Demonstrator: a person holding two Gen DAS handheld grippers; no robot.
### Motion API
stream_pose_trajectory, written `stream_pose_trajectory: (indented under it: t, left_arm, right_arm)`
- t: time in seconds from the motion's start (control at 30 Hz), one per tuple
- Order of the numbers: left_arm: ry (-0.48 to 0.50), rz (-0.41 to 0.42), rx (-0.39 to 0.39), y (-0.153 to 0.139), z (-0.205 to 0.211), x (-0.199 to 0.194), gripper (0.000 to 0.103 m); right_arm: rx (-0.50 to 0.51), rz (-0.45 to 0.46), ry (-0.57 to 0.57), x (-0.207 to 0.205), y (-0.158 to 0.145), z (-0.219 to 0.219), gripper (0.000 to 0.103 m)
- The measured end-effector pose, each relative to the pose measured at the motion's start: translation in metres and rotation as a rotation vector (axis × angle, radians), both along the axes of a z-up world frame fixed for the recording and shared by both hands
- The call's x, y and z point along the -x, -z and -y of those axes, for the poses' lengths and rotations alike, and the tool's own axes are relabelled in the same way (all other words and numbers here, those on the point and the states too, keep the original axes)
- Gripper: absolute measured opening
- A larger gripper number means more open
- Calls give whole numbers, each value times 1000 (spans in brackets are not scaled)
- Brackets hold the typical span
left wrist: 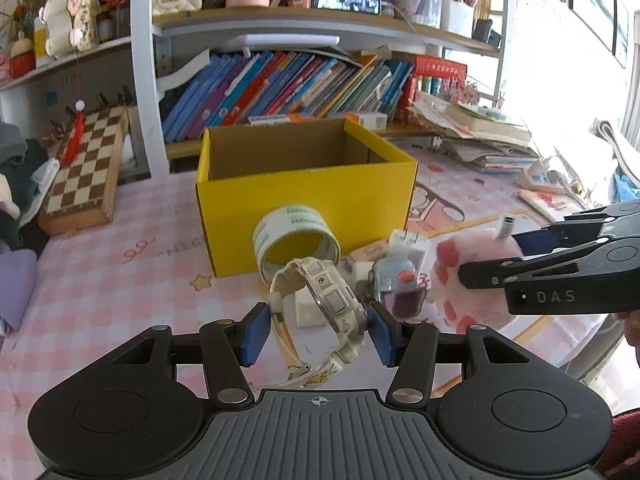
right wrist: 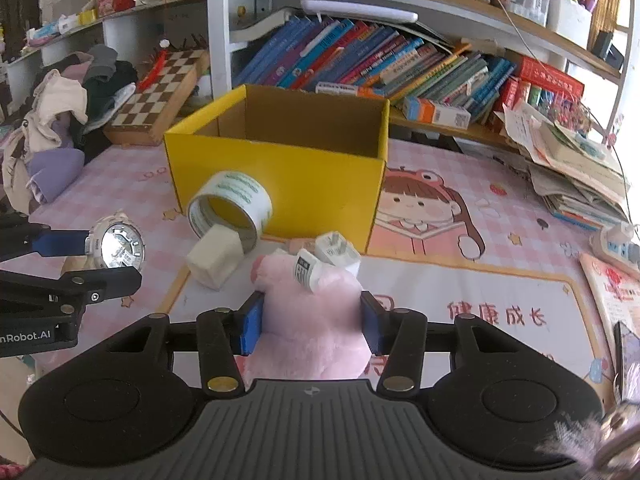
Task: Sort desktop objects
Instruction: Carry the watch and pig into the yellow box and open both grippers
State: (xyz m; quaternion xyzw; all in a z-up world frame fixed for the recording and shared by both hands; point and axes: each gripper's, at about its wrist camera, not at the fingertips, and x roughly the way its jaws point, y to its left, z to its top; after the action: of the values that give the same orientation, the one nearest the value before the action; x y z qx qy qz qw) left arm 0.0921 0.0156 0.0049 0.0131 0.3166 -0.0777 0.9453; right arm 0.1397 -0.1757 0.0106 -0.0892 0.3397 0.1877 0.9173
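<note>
White wristwatch (left wrist: pixel 332 300) sat clamped betw. left gripper (left wrist: pixel 320 330) pads, just above the desk. Pink plush toy (right wrist: pixel 312 320) squeezed in right gripper (right wrist: pixel 312 326). Tape roll (right wrist: pixel 230 208) leaned vs. yellow box (right wrist: pixel 280 184), w/ charger plug (right wrist: pixel 338 254) nearby.

"DAS" on right claw (left wrist: pixel 516 248); "nRobot.AI" on left claw (right wrist: pixel 86 256); watch (left wrist: pixel 338 300) perhaps "MODE".

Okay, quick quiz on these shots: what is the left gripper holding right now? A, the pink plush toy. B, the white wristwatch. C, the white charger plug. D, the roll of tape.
B: the left gripper has its blue pads on either side of the white wristwatch, while the pink plush toy sits in the right gripper and the roll of tape lies against the yellow box.
</note>
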Motion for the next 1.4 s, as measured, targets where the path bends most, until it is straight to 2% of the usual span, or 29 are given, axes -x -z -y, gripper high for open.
stream_pose_trajectory:
  t: [0.33, 0.7, 1.17, 1.4]
  left_arm:
    - [-1, 61, 13, -23, -4, -7, 52]
    - [9, 143, -15, -53, 2, -30, 52]
    - [-5, 221, -91, -84, 9, -85, 52]
    - [12, 219, -133, -87, 11, -129, 52]
  right_arm:
    - [-6, 88, -54, -10, -25, -11, 45]
    - [-52, 203, -123, -39, -65, -14, 45]
    - [-100, 268, -209, -99, -94, -15, 45]
    - [-94, 296, -244, -147, -102, -21, 45]
